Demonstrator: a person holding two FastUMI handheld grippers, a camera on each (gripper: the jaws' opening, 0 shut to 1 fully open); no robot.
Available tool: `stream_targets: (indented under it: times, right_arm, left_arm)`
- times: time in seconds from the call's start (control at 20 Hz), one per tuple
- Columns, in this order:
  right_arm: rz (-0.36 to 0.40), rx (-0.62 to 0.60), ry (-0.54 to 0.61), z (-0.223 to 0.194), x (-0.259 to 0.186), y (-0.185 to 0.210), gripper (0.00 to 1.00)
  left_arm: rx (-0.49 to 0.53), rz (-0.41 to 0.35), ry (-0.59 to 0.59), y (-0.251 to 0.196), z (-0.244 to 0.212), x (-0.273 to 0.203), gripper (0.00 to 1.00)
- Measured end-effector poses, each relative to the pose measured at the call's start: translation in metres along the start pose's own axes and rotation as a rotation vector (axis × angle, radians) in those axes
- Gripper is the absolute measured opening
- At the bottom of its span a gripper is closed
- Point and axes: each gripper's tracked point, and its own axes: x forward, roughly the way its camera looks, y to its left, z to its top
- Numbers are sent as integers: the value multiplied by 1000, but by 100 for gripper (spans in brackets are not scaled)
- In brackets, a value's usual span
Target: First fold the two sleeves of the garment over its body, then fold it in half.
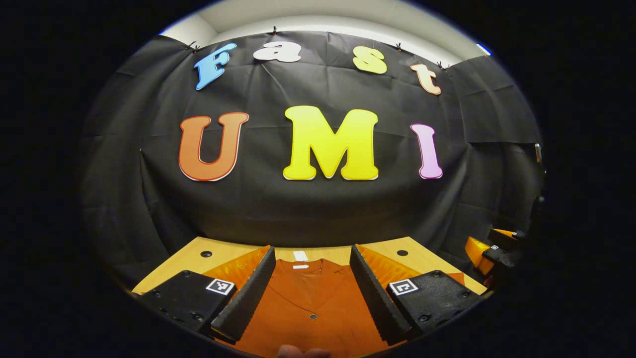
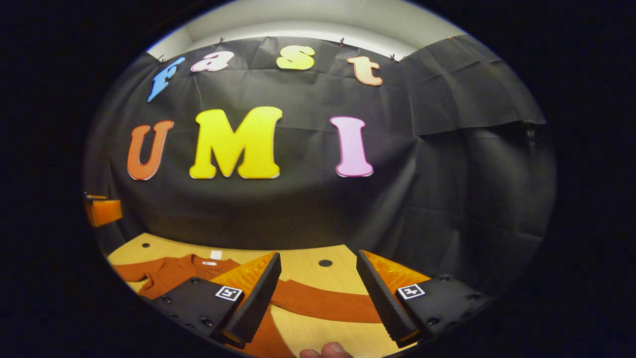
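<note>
- Left gripper view: the left gripper (image 1: 312,291) hangs above the light wooden table (image 1: 196,253) with its two fingers spread wide and nothing between them. Under the gap lies the rust-orange, long-sleeved cloth garment (image 1: 313,303), flat on its back, its collar and white neck label towards the booth wall, a small button on its front.
- From this height the fingers frame the chest, not a sleeve. My judgement: a descent here would pinch the body cloth and drag the whole garment, so the sleeve fold would come out crooked.
- The other gripper shows at the right edge of this view, near the table's side. The risk I see is the two tools crossing over the garment if both reach for the middle.
- Right gripper view: the right gripper (image 2: 318,293) also stands wide open and empty, above the table (image 2: 328,276). One orange sleeve (image 2: 328,303) stretches out straight from the garment (image 2: 169,273) across the bare wood, passing under the gap between the fingers; it is not folded over the body.
- The sleeve is thin and lies flush on the wood. I judge that a shallow grip would slip off it, while a deep one would scrape the table.
- A grip far along the cuff could let the sleeve sag and fold unevenly.
</note>
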Motion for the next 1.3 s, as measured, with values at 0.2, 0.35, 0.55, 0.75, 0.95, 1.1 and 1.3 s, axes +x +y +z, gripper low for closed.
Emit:
stream_targets:
  times: [0.2,0.35,0.55,0.75,0.95,1.1,1.3]
  right_arm:
    - [-74,24,124,-67,43,-67,96]
    - [-167,80,269,-133,70,-111,97]
    - [-225,143,421,-199,89,-128,97]
    - [-235,156,505,-238,94,-131,97]
    - [-271,205,599,-265,94,-137,97]
    - [-238,154,638,-271,90,-133,94]
    - [-199,148,591,-271,94,-123,61]
  left_arm:
    - [31,-18,37,-19,-8,4,97]
    - [50,-5,74,-26,-15,5,97]
    - [73,34,99,-24,-16,4,98]
    - [75,70,118,-21,-19,4,98]
    - [56,117,118,-14,-19,-1,99]
    - [40,140,119,-3,-21,-6,100]
    - [23,162,124,15,-25,-7,100]
